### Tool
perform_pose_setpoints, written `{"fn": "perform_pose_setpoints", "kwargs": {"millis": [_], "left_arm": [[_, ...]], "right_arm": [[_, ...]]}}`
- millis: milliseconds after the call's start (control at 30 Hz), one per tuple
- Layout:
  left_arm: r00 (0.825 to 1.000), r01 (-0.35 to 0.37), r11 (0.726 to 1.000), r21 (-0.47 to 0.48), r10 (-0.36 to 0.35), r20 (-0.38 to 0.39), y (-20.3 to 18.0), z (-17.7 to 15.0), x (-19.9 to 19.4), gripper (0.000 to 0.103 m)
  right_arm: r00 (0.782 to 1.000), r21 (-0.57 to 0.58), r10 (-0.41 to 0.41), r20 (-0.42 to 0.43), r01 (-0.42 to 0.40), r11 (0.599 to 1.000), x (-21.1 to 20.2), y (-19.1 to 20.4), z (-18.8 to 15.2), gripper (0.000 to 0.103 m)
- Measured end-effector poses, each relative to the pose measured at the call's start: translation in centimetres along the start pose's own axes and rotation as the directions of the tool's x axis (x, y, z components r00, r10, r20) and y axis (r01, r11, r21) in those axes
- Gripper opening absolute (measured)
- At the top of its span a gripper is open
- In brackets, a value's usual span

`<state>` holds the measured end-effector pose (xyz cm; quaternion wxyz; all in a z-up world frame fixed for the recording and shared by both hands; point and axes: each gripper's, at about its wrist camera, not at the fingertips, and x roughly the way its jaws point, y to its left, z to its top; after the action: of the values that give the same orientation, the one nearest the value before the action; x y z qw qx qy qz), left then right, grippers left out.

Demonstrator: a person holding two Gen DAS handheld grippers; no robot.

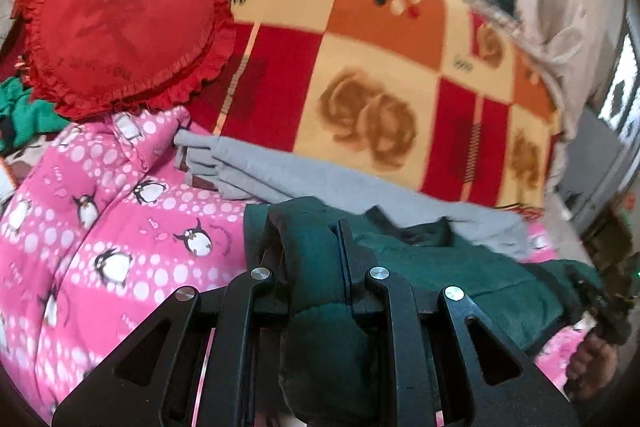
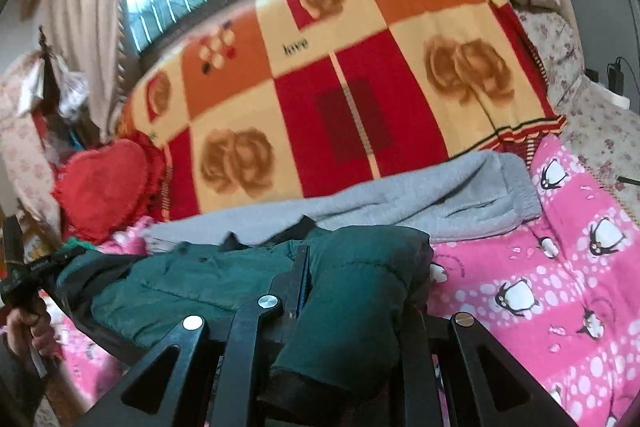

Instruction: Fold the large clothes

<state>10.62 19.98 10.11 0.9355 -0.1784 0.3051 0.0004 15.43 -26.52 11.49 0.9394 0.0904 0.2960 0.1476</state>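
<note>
A bed fills both views, covered from twelve to three o'clock by a checked blanket (image 1: 360, 67) in red, orange and cream with brown roses, and nearer by a pink penguin-print quilt (image 1: 120, 227), with a grey garment (image 2: 420, 199) lying across the middle. A dark green padded jacket (image 2: 192, 283) stretches across the quilt in front of the grey garment, its two ends pinched tight by the left gripper (image 1: 310, 227) and the right gripper (image 2: 308, 263), padded cloth bulging between each pair of jaws. A red heart-shaped cushion (image 1: 120, 27) sits at ten o'clock in the left wrist view.
</note>
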Motion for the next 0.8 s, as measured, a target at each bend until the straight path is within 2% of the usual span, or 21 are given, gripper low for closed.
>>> {"fn": "perform_pose_setpoints", "kwargs": {"millis": [167, 367, 467, 600, 733, 800], "left_arm": [[0.996, -0.002, 0.997, -0.075, -0.005, -0.093, 1.7, 1.0, 6.8, 0.017], [0.983, -0.081, 0.995, -0.063, 0.069, -0.170, 2.0, -0.4, 13.3, 0.019], [0.984, -0.084, 0.995, -0.058, 0.073, -0.162, 2.2, -1.1, 14.5, 0.020], [0.989, -0.077, 0.996, -0.051, 0.070, -0.130, 2.6, -2.4, 15.7, 0.020], [0.992, -0.077, 0.995, -0.059, 0.070, -0.105, 2.5, -2.5, 15.6, 0.020], [0.993, -0.057, 0.995, -0.077, 0.048, -0.108, 2.6, -2.2, 15.2, 0.020]], "right_arm": [[0.996, 0.013, -0.066, -0.064, 0.067, 0.998, 5.3, -0.9, -0.3, 0.015], [0.980, -0.001, -0.089, -0.177, 0.091, 0.996, 11.0, -1.7, -0.1, 0.016], [0.969, 0.045, -0.036, -0.245, 0.049, 0.998, 13.8, -2.7, -0.6, 0.017], [0.972, 0.090, 0.024, -0.235, -0.003, 0.996, 15.0, -4.0, -1.8, 0.017], [0.977, 0.104, 0.028, -0.212, -0.006, 0.995, 14.6, -4.0, -2.4, 0.017], [0.980, 0.118, 0.042, -0.192, -0.019, 0.993, 13.9, -4.1, -2.4, 0.020]]}}
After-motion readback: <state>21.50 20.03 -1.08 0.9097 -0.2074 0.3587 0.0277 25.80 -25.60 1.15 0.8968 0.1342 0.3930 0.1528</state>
